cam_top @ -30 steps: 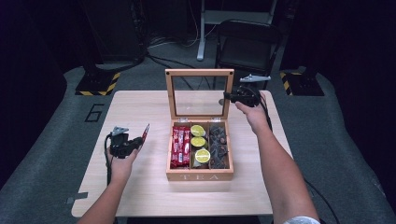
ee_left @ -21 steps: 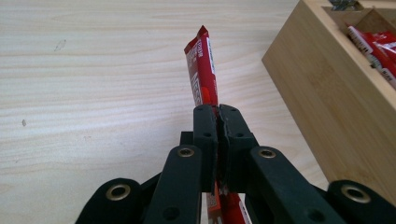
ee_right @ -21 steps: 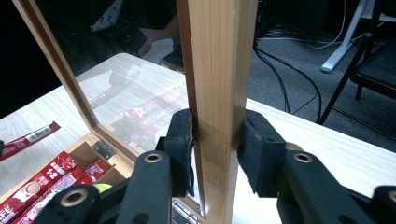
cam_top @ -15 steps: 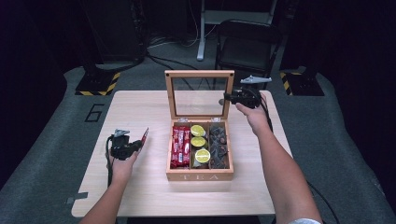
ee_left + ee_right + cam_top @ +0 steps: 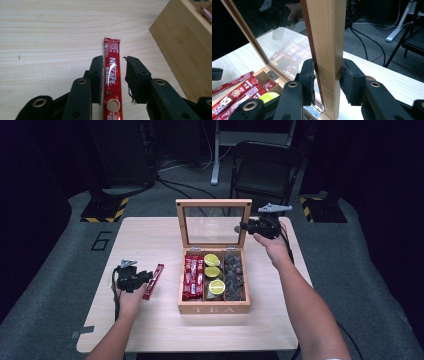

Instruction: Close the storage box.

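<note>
Left gripper view: left gripper (image 5: 114, 72) just opened, jaws apart around coffee stick (image 5: 111, 75) lying on table (image 5: 50, 37). Right gripper (image 5: 327, 75) clamped on box lid (image 5: 327, 37).

Left claw (image 5: 113, 80) just opening; right claw (image 5: 327, 82) clamped.
</note>
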Action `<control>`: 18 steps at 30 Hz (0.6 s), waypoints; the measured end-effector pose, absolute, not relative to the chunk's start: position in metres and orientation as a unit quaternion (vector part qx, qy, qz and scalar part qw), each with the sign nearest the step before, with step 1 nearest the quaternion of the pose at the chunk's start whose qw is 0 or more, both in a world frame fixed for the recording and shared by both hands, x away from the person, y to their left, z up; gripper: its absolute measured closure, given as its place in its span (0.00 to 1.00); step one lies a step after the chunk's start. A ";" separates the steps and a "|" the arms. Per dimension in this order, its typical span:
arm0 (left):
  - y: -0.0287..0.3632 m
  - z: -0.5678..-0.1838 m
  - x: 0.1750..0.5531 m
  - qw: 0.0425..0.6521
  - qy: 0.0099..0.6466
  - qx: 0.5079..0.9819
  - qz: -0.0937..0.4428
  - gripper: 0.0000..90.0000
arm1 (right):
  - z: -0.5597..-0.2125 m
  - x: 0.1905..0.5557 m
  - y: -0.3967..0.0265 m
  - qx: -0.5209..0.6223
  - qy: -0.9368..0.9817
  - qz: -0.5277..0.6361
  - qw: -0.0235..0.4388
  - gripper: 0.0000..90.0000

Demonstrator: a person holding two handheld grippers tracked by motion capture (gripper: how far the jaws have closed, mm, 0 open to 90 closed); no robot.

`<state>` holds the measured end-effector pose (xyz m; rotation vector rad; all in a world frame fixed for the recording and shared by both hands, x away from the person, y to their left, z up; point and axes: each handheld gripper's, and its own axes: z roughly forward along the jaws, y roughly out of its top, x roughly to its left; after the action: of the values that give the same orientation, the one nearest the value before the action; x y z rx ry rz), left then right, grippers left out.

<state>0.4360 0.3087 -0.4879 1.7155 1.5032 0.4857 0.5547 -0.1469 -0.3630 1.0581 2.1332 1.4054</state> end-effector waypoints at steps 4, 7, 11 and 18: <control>0.305 -0.478 0.437 0.406 0.580 0.679 0.193 0.69 | -0.364 0.551 -0.148 0.374 0.756 0.504 0.187 0.71; 0.299 -0.468 0.437 0.421 0.571 0.678 0.193 0.67 | -0.365 0.548 -0.149 0.369 0.756 0.506 0.190 0.71; 0.290 -0.457 0.437 0.435 0.549 0.687 0.191 0.66 | -0.366 0.543 -0.150 0.363 0.757 0.510 0.187 0.70; 0.266 -0.429 0.439 0.461 0.512 0.701 0.180 0.66 | -0.365 0.539 -0.150 0.357 0.763 0.505 0.189 0.70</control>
<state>0.4394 0.2664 -0.4286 1.7256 1.2604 0.4438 0.5390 -0.1500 -0.3650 1.0023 2.1452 1.4191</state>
